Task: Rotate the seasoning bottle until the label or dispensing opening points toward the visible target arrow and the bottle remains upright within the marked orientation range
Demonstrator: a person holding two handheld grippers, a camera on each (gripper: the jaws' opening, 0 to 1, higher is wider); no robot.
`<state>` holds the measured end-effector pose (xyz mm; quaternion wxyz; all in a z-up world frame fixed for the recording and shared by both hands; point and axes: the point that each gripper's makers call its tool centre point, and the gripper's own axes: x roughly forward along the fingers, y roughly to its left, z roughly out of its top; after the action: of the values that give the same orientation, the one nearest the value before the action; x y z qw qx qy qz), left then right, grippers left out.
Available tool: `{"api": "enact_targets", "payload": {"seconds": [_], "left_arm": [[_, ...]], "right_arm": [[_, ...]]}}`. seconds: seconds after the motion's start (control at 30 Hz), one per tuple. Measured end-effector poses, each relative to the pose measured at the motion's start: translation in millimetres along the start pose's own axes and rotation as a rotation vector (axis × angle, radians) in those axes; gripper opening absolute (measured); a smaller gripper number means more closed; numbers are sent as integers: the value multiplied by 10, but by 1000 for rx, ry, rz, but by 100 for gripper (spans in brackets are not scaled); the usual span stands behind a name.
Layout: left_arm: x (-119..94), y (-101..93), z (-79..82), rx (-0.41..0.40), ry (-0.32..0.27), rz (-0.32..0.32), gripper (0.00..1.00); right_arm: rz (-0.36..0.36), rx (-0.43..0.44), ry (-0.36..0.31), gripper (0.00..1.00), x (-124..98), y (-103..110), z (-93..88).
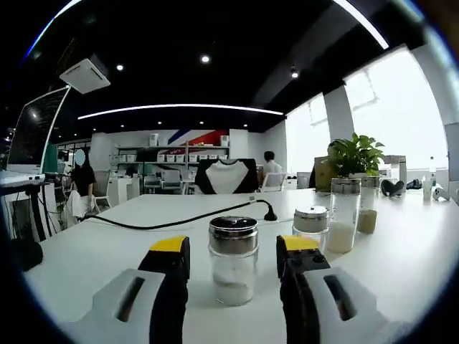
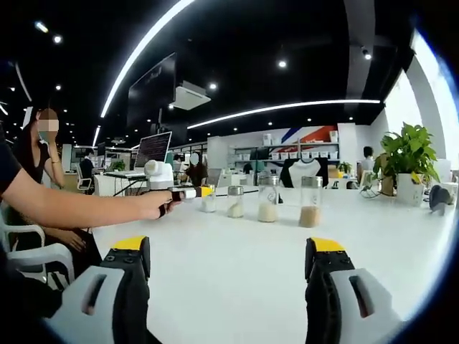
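Left gripper (image 1: 233,269) spread around clear glass chrome-capped seasoning bottle (image 1: 233,261), not gripping; right gripper (image 2: 226,276) spread, empty; rotation not started

A: Bottle (image 1: 233,259) at lower centre of the left gripper view: clear glass, shiny metal cap, white grainy fill.
B: Left gripper (image 1: 233,259)?
A: Matt black jaws, yellow tips, grey plastic bodies. Right gripper (image 2: 228,259) looks the same.
B: Table (image 1: 107,251)?
A: Smooth white, slight sheen. Cable (image 1: 179,218) at centre left: matt black, rubbery.
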<state>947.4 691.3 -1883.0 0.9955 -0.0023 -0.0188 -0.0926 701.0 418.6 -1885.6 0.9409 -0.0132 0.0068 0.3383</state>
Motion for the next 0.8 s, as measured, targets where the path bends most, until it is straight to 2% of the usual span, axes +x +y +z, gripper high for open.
{"api": "enact_targets", "payload": {"seconds": [0.2,0.37,0.5,0.57,0.67,0.8], "left_arm": [[73,-25,12,6,-7,-12,44],[116,15,-42,20,13,-3,40],[135,9,-40,-5,-11,-20,39],[153,-38,-36,-12,-15,-49,35],[183,-27,-36,-13,-4,-48,35],[189,-39,-40,-4,7,-55,34]], "right_arm": [[-2,4,-3,90,-8,-15,6],[-5,10,-3,90,-11,-42,-3],[-2,3,-1,90,-13,-48,-17],[-4,8,-1,90,-16,-60,-21],[18,22,-42,89,-33,-27,44],[30,14,-57,89,-28,19,81]]}}
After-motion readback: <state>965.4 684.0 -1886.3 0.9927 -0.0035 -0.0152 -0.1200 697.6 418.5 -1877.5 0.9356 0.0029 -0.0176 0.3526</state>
